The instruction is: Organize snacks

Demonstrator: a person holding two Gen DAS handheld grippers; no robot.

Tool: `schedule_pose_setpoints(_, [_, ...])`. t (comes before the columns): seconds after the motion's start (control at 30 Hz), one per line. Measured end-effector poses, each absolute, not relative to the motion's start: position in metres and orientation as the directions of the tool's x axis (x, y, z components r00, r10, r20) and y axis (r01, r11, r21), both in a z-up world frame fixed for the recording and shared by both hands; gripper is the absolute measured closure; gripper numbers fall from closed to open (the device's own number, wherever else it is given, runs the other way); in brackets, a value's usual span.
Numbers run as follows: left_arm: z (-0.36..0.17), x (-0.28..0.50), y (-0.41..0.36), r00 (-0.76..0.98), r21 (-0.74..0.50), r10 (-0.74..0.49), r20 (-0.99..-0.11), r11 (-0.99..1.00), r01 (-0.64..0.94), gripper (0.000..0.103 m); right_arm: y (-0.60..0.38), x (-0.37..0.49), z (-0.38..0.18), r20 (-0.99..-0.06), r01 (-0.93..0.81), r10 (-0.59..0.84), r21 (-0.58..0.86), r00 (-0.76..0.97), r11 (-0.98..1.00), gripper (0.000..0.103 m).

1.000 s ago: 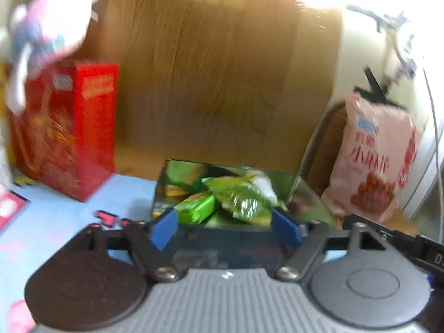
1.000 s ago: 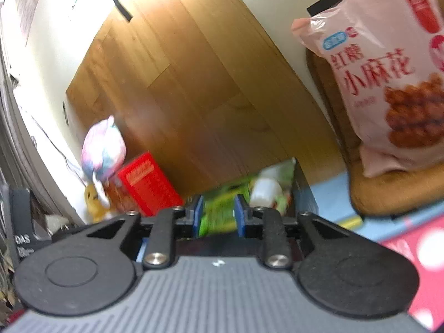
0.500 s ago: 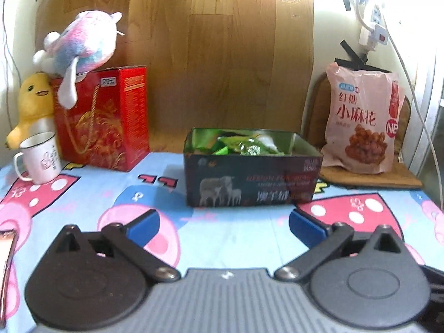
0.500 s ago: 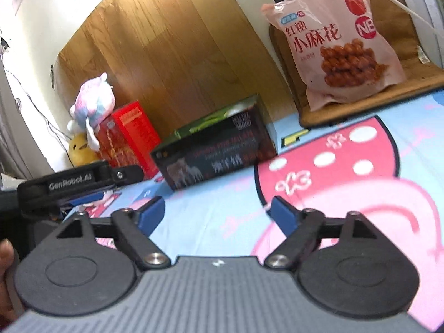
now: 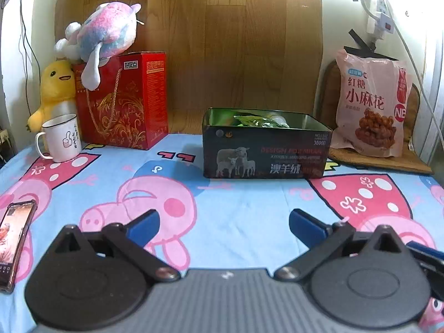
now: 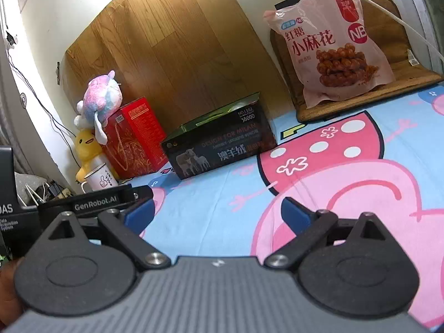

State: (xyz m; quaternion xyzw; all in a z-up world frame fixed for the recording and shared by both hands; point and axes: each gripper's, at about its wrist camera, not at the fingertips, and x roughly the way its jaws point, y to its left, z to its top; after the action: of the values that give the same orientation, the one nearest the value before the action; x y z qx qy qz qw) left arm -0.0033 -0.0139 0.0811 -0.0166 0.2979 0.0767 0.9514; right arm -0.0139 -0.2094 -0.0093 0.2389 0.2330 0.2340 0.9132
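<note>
A dark tin box (image 5: pixel 263 155) printed with sheep stands on the cartoon cloth (image 5: pixel 236 211), with green snack packets (image 5: pixel 260 120) inside it. In the right wrist view the same box (image 6: pixel 219 149) lies ahead to the left. A pink snack bag (image 5: pixel 370 102) leans at the back right on a brown mat; the right wrist view shows this bag (image 6: pixel 330 44) too. My left gripper (image 5: pixel 223 223) is open and empty, well short of the box. My right gripper (image 6: pixel 216 213) has its jaws still opening, with nothing between them.
A red gift box (image 5: pixel 122 102) with a plush toy (image 5: pixel 102 36) on top stands at the back left, beside a yellow duck (image 5: pixel 54 88) and a white mug (image 5: pixel 61 137). A phone (image 5: pixel 14 236) lies at the left edge. The left gripper's body (image 6: pixel 83 202) sits left of my right gripper.
Both grippers drew back from over the box and opened wide. The snack packets stay in the box. The right jaws widened from nearly shut to far apart.
</note>
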Motion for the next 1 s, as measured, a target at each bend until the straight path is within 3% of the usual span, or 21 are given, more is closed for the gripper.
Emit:
schedule_pose_setpoints(0.23, [0.082, -0.009, -0.021, 0.826, 0.048, 0.152, -0.542, 0.987, -0.151, 0.000, -0.210, -0.017, -0.010, -0.311, -0.316, 0.541, 0.551, 0.781, 0.772, 0.004])
schedule_pose_setpoints(1.0, [0.069, -0.003, -0.029, 0.779, 0.126, 0.208, -0.591, 0.978, -0.165, 0.000, -0.218, -0.019, -0.017, -0.318, -0.278, 0.525, 0.578, 0.789, 0.767, 0.004])
